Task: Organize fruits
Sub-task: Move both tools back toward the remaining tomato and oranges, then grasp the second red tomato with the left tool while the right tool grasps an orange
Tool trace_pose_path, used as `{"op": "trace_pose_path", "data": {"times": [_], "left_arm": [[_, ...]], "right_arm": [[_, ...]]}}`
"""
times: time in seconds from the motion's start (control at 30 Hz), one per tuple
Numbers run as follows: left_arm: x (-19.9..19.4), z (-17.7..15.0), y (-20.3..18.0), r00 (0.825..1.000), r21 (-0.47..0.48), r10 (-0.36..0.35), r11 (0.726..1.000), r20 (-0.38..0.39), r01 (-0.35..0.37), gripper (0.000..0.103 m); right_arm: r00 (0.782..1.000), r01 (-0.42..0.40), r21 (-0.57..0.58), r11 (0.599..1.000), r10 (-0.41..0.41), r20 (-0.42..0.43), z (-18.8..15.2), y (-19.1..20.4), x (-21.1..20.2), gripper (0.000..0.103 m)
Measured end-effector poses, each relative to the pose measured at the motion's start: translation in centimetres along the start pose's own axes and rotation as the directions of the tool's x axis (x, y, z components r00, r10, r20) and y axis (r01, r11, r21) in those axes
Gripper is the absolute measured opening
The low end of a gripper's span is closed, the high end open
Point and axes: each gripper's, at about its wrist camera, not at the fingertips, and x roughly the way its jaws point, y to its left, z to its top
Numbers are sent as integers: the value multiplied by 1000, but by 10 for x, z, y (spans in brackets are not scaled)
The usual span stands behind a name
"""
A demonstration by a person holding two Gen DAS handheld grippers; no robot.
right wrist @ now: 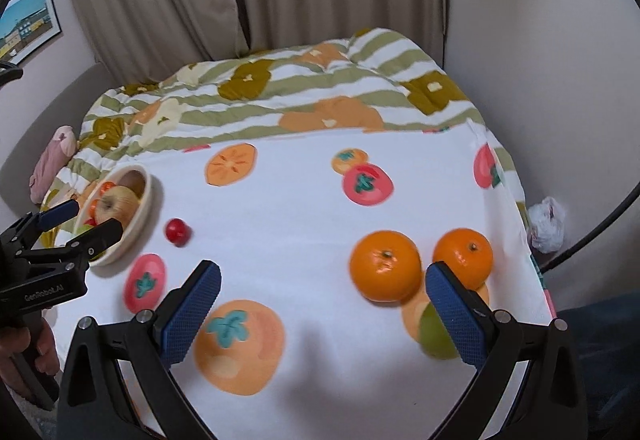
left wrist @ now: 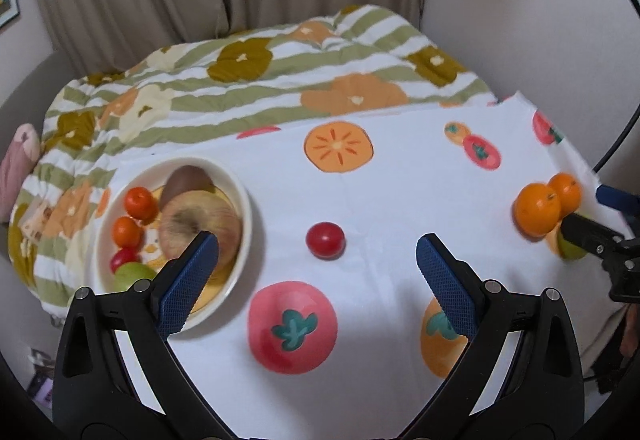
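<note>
A cream bowl (left wrist: pixel 244 200) at the left of the white fruit-print cloth holds an apple (left wrist: pixel 200 224), a brown fruit (left wrist: pixel 188 180), two small oranges, a red tomato and a green fruit. A loose cherry tomato (left wrist: pixel 325 240) lies on the cloth, just beyond my open, empty left gripper (left wrist: pixel 318 260). In the right wrist view two oranges (right wrist: pixel 385 266) (right wrist: pixel 464 254) and a green fruit (right wrist: pixel 434 336) lie near the right edge. My right gripper (right wrist: pixel 322 300) is open and empty, the nearer orange between its fingers and the green fruit at its right finger. The bowl (right wrist: pixel 146 200) and tomato (right wrist: pixel 178 231) show far left.
A striped flowered quilt (left wrist: pixel 248 88) is bunched behind the cloth, with curtains beyond. A pink soft object (left wrist: pixel 18 160) lies at the far left. A white plastic bag (right wrist: pixel 546 224) sits off the cloth's right edge. The cloth drops off at the right.
</note>
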Motion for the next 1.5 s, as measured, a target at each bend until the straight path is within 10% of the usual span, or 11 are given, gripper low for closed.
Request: {"op": "trace_pose_path", "data": {"times": [0.6, 1.5], "left_arm": [[90, -8, -24, 989, 99, 55, 994, -139, -41, 64], [92, -12, -15, 987, 16, 7, 1000, -158, -5, 44]], "right_arm": [[996, 3, 46, 999, 0, -85, -11, -25, 52, 103], [992, 75, -36, 997, -78, -104, -3, -24, 73, 89]]}}
